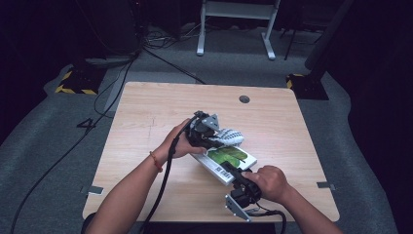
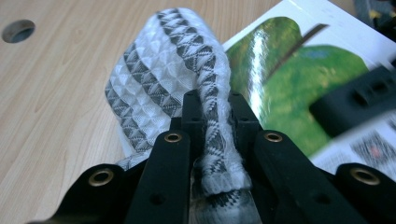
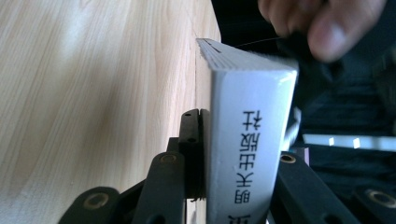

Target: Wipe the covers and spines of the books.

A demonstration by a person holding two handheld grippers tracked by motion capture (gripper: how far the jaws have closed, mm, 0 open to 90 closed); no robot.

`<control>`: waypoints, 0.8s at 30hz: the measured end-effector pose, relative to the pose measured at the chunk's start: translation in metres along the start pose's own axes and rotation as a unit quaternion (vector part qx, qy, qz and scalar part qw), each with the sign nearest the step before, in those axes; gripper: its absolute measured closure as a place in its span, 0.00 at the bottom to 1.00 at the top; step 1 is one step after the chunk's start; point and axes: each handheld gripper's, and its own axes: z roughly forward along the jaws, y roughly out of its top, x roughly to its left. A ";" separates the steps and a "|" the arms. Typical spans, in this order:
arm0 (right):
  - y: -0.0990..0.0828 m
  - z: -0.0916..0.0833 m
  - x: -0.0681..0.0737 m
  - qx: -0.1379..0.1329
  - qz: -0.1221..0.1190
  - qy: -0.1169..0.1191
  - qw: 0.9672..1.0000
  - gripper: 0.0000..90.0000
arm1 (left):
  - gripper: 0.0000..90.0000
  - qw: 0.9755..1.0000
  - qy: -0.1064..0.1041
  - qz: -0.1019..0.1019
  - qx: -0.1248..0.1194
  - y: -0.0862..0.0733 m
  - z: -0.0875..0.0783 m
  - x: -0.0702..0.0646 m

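At the near side of the bench (image 1: 146,112), the right tongs (image 1: 234,174) clamp the near corner of a book (image 1: 229,158). Just beyond, the left tongs (image 1: 214,138) pinch a grey-patterned cloth (image 1: 231,136) lying across the book's far edge.

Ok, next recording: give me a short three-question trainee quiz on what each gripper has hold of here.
1. True or false: the left gripper is shut on the grey-and-white patterned cloth.
2. What is the right gripper clamped on?
A. the cloth
B. the book
C. the table edge
3. In the high view, where does the cloth lie relative to the book's green cover?

Key
1. True: a bunched fold sits pinched between its jaws.
2. B: its jaws grip the book near the spine.
3. At the book's far end, next to it, over the wooden table.
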 end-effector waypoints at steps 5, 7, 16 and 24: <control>-0.012 -0.001 -0.008 0.005 0.027 0.005 1.000 0.84 | 0.90 1.000 0.021 0.004 -0.020 -0.018 -0.020 -0.010; -0.017 0.000 -0.010 0.009 0.046 0.005 0.999 0.84 | 0.90 0.999 0.030 0.009 -0.026 -0.024 -0.027 -0.015; -0.027 0.000 -0.019 0.002 0.094 0.021 0.995 0.84 | 0.89 0.995 0.103 -0.013 -0.014 -0.053 -0.029 -0.012; -0.049 -0.004 -0.036 -0.040 0.208 0.065 0.975 0.84 | 0.85 0.994 0.102 0.014 -0.048 -0.054 -0.036 -0.022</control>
